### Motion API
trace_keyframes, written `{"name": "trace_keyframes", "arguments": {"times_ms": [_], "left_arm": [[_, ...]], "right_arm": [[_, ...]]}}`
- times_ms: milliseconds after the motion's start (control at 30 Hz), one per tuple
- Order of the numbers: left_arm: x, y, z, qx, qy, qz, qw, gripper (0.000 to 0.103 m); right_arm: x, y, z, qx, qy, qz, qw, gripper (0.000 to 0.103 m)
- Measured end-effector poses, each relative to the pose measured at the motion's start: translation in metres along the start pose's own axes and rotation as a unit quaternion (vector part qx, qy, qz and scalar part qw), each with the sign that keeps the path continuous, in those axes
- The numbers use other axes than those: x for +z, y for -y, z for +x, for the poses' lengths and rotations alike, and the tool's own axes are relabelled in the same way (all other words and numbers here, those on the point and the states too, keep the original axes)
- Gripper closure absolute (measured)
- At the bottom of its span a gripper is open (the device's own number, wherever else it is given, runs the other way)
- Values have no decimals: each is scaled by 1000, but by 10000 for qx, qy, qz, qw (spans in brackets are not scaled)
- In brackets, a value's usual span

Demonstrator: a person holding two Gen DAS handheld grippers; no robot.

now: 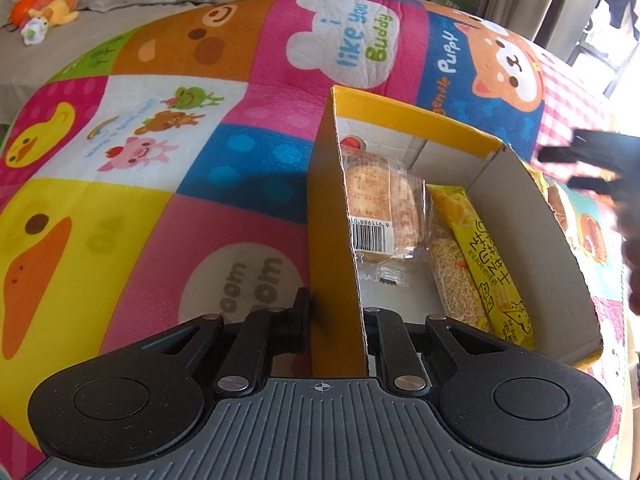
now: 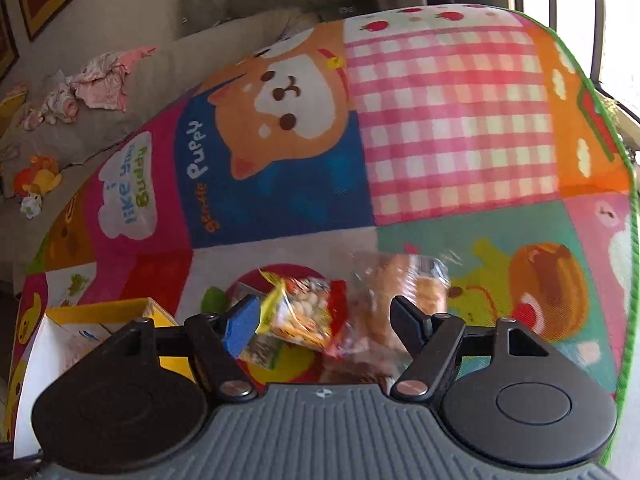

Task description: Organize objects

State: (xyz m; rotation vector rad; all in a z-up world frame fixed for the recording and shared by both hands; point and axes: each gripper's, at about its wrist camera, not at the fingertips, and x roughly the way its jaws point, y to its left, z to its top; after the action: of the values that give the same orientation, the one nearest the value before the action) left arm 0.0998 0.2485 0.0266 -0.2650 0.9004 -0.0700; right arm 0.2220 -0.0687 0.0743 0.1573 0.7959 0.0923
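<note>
A yellow cardboard box (image 1: 516, 216) stands open on the colourful play mat (image 1: 160, 160). Inside lie a clear-wrapped cake with a barcode (image 1: 384, 212) and a yellow snack packet (image 1: 484, 256). My left gripper (image 1: 336, 312) is shut on the box's left wall (image 1: 332, 248), one finger outside and one inside. My right gripper (image 2: 324, 316) is open above two loose snacks on the mat: a red and yellow peanut packet (image 2: 304, 316) and a clear-wrapped brown cake (image 2: 404, 288). The right gripper also shows blurred in the left wrist view (image 1: 588, 168). The box corner shows in the right wrist view (image 2: 104, 320).
A beige sofa (image 1: 120, 0) runs behind the mat with a plush toy (image 1: 44, 10) and pink clothes (image 2: 100, 84) on it. A bright window (image 2: 600, 32) is at the right. The mat's green edge (image 2: 624, 240) is to the right.
</note>
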Motion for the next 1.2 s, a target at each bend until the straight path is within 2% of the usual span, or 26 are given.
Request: {"name": "trace_keyframes", "arguments": {"times_ms": [100, 133, 167, 233, 267, 300, 333, 433, 533, 733, 833, 867, 933, 1000, 1100, 1200], "left_arm": [[-1, 2, 0, 37, 4, 52, 10000, 87], [-1, 2, 0, 46, 12, 59, 10000, 87], [-1, 2, 0, 56, 19, 53, 10000, 87], [-1, 3, 0, 84, 22, 50, 9999, 88], [-1, 3, 0, 91, 16, 42, 9999, 88], [0, 4, 0, 104, 9, 47, 9999, 88], [0, 5, -1, 121, 2, 68, 9999, 88], [0, 5, -1, 134, -6, 105, 9999, 88], [0, 5, -1, 109, -14, 135, 9998, 88], [0, 5, -1, 78, -16, 216, 9997, 88], [0, 4, -1, 71, -15, 209, 9998, 88], [0, 4, -1, 68, -14, 210, 9998, 88], [0, 4, -1, 63, -13, 209, 9998, 88], [0, 4, -1, 50, -7, 205, 9998, 88], [0, 4, -1, 48, -6, 209, 9998, 88], [0, 4, -1, 41, -4, 227, 9997, 87]], "right_arm": [[18, -23, 38, -90, -32, -316, 9995, 35], [24, -25, 51, -83, -136, -262, 9995, 39], [29, -26, 65, -10, -292, -190, 9994, 47], [34, -29, 86, 197, -611, -106, 9979, 50], [33, -32, 93, 237, -748, -176, 9968, 55], [30, -35, 99, 191, -893, -293, 9954, 63], [24, -37, 100, 125, -969, -392, 9944, 64], [10, -32, 80, 168, -929, -679, 9932, 67], [-10, -14, 51, 296, -987, -632, 9927, 67], [-69, 12, -11, 331, -1325, -950, 9861, 68], [-83, 21, -37, 362, -1297, -947, 9864, 68], [-81, 24, -44, 342, -1196, -905, 9881, 67], [-70, 32, -54, 243, -870, -751, 9931, 58], [-53, 46, -56, 62, -522, -449, 9976, 33], [-27, 62, -39, -259, -195, -182, 9993, 23], [-11, 71, -4, -409, -224, -42, 9989, 20]]}}
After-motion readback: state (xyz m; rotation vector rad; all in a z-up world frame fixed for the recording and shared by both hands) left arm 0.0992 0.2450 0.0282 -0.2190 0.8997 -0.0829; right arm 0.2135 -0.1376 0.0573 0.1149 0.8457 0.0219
